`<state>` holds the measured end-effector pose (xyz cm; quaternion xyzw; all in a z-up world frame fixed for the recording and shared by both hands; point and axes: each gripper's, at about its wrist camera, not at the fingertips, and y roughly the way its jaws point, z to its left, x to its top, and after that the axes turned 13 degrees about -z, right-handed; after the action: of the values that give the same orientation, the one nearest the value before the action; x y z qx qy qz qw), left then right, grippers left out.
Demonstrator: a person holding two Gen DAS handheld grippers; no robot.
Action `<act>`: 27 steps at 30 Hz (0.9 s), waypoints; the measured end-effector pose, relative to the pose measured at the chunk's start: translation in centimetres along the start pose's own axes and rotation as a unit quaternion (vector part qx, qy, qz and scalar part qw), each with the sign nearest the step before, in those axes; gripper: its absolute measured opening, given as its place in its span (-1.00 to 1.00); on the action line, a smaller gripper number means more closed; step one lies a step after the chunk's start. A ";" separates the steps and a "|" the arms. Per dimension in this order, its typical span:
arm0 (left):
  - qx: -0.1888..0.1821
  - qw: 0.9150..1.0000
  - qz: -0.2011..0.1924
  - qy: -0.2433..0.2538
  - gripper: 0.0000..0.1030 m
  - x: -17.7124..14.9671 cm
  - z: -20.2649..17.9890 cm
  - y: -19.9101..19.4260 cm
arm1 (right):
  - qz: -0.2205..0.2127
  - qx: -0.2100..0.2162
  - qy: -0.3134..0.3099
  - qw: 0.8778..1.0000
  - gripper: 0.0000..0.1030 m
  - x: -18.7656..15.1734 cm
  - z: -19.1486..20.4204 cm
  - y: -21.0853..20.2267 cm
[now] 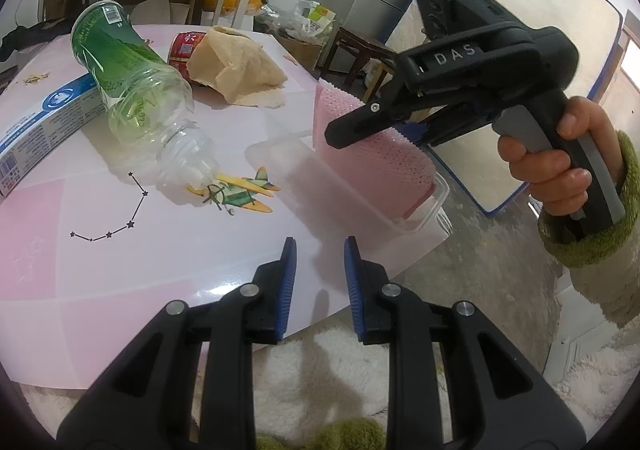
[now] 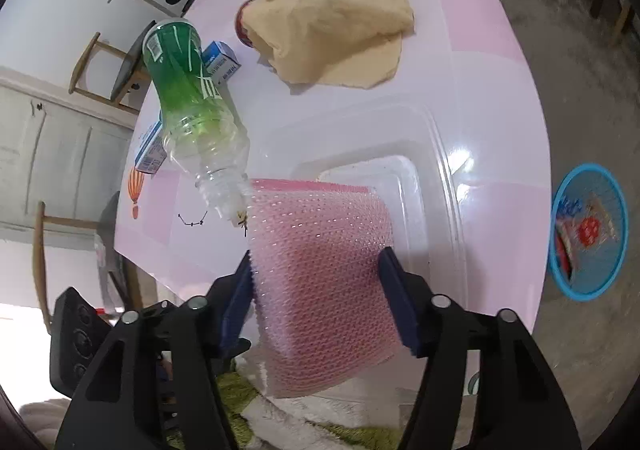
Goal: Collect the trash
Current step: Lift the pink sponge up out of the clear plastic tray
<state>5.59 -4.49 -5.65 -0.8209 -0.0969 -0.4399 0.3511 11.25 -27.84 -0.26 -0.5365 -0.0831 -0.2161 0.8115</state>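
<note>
My right gripper (image 2: 320, 290) is shut on a pink bubble-wrap pouch (image 2: 320, 242), with a blue pad pressed against each side. The pouch hangs tilted over a clear plastic tray (image 2: 412, 185) on the pink table. In the left wrist view the same right gripper (image 1: 378, 125) holds the pouch (image 1: 372, 157) above the tray (image 1: 424, 209), a hand on its handle. My left gripper (image 1: 320, 258) stands open over the table's near edge with nothing between its fingers. An empty green-labelled bottle (image 1: 120, 69) lies on its side.
A crumpled tan paper (image 1: 236, 65) covers a red can (image 1: 182, 49) at the back of the table. A blue-and-white box (image 1: 40, 121) lies under the bottle. A blue basket (image 2: 588, 230) with some trash stands on the floor to the right. Chairs stand around the table.
</note>
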 end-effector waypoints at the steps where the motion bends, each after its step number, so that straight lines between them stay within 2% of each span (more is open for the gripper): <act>1: 0.001 1.000 -0.001 0.000 -0.56 0.0 0.0 0.0 | -0.010 -0.005 -0.007 1.000 -0.05 0.0 0.3 -0.2; 4: 0.003 1.000 -0.005 -0.003 -0.56 0.1 0.0 -0.2 | -0.038 -0.012 -0.024 0.999 -0.24 0.1 0.9 -1.4; 10: 0.011 1.000 -0.019 -0.020 -0.56 0.5 0.5 -0.7 | -0.098 0.023 -0.007 0.995 -0.28 0.1 1.0 -3.6; 16: 0.009 0.999 -0.024 -0.035 -0.54 0.8 0.7 -0.6 | -0.091 0.034 0.030 0.995 -0.28 -0.8 -0.2 -2.0; 19: 0.010 0.999 -0.026 -0.031 -0.54 0.8 0.4 -0.6 | -0.097 0.011 0.019 0.995 -0.27 -0.9 -0.1 -1.8; 27: 0.012 0.999 -0.024 -0.030 -0.54 0.8 0.4 -0.5 | -0.107 -0.009 -0.014 0.994 -0.29 -1.2 0.7 -2.0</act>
<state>6.03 -3.99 -4.92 -0.8269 -0.1324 -0.4225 0.3466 9.41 -27.59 1.23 -0.5352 -0.1493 -0.2944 0.7776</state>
